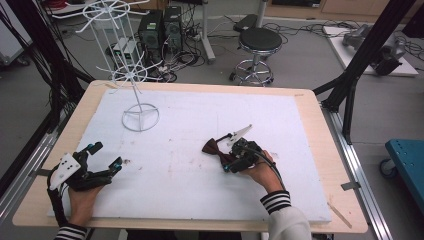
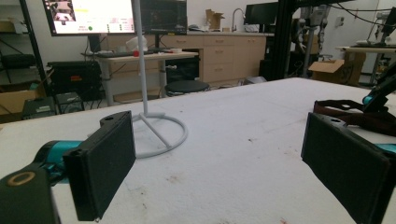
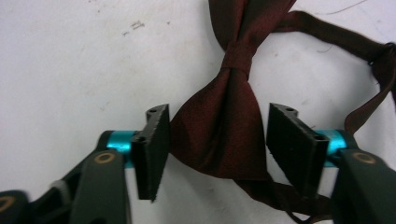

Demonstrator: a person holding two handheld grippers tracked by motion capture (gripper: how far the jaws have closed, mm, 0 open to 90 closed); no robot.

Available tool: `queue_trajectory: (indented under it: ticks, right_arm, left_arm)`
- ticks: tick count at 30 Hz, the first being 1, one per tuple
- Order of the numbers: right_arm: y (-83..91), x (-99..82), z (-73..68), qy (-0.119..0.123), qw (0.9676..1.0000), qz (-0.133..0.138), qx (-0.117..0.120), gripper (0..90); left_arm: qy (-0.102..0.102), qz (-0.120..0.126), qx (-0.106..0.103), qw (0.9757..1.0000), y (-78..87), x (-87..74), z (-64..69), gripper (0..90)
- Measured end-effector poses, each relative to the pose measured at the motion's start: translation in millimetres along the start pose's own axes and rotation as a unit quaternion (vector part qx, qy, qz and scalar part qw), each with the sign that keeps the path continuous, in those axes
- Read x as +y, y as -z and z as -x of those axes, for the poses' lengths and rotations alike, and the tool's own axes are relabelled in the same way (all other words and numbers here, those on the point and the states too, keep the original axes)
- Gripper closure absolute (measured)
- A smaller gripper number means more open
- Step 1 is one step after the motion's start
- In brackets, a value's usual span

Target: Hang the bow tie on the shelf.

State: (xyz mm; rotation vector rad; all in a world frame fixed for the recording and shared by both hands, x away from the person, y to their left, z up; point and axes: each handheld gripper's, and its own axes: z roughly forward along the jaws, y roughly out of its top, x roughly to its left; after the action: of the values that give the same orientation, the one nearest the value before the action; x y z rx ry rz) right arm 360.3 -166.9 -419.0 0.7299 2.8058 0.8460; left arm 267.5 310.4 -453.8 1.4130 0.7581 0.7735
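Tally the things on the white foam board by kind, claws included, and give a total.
Dark red satin bow tie with strap: 1
White wire display stand with ring base: 1
Black two-jaw claws: 2, left claw and right claw
Total: 4

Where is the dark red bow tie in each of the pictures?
High view: the bow tie lies right of centre on the white board, at the tips of the right gripper.
Left gripper view: its strap end lies at the far right edge, behind that gripper's right jaw.
Right gripper view: one wing sits between the jaws, the knot above.
Shared landmark: the white board under the bow tie in all three.
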Motion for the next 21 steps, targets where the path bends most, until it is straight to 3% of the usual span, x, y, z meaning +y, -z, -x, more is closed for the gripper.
queue_trajectory:
  ticks: [1,2,4,8,21]
  right_arm:
    - [-0.3,-0.2,-0.2,0.0,1.0,-0.003,0.001,47.2]
    - [-0.3,0.0,-1.0,0.005,0.9999,-0.011,-0.003,60.5]
    - [2.3,-0.1,-3.2,0.008,0.9999,-0.005,-0.007,73.9]
    - [4.7,0.2,-5.4,0.013,0.9998,-0.001,-0.014,79.5]
    - [6.4,-1.8,-2.8,0.012,0.9998,0.017,-0.004,80.6]
  left_arm:
    - [0.0,0.0,0.0,1.0,0.0,0.0,0.0,10.3]
    - [-0.001,-0.001,0.0,1.0,0.2,0.1,-0.1,10.3]
    - [0.0,0.0,0.0,1.0,0.1,0.1,0.0,10.3]
    - [0.001,0.0,0.0,1.0,0.1,0.0,0.0,10.3]
    - [0.002,0.0,0.0,1.0,0.2,0.0,-0.6,10.3]
